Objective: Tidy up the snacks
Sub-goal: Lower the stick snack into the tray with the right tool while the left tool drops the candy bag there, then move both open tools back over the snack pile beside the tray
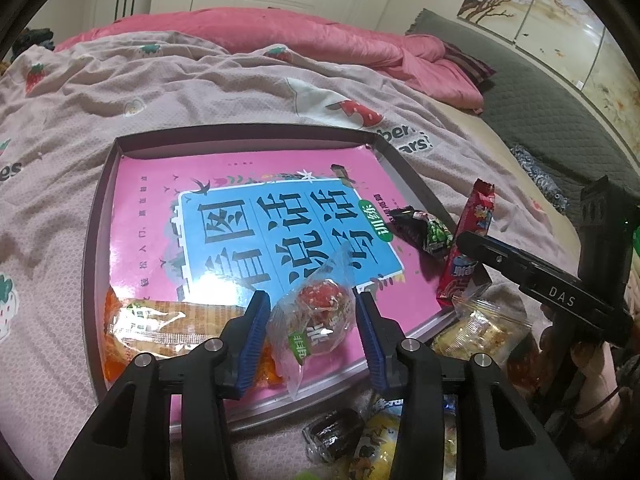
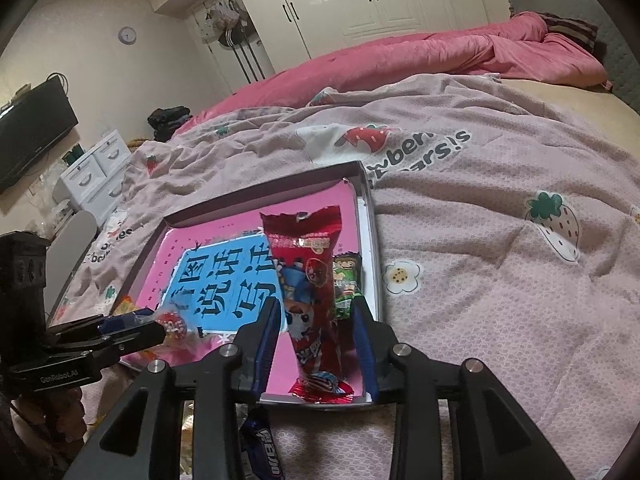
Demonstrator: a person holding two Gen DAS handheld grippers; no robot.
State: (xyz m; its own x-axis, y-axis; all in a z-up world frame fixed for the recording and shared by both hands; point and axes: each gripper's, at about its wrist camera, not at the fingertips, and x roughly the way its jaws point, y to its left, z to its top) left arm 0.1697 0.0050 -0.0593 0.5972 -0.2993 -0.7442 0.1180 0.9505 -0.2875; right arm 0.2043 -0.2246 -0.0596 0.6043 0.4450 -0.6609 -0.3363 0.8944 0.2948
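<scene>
A shallow grey tray lies on the bed with a pink and blue book flat inside it. My left gripper is open over the tray's near edge. A clear packet with a red ball snack lies between its blue pads, which do not press on it. My right gripper is also open, with gaps on both sides of a long red snack packet that leans upright at the tray's right corner. A green packet lies just behind it. An orange wafer packet rests in the tray's near left.
Several loose snacks lie on the blanket outside the tray's near edge: a pale biscuit packet, a dark one, a yellow one and a blue one. A pink quilt is bunched at the far side. White drawers stand left.
</scene>
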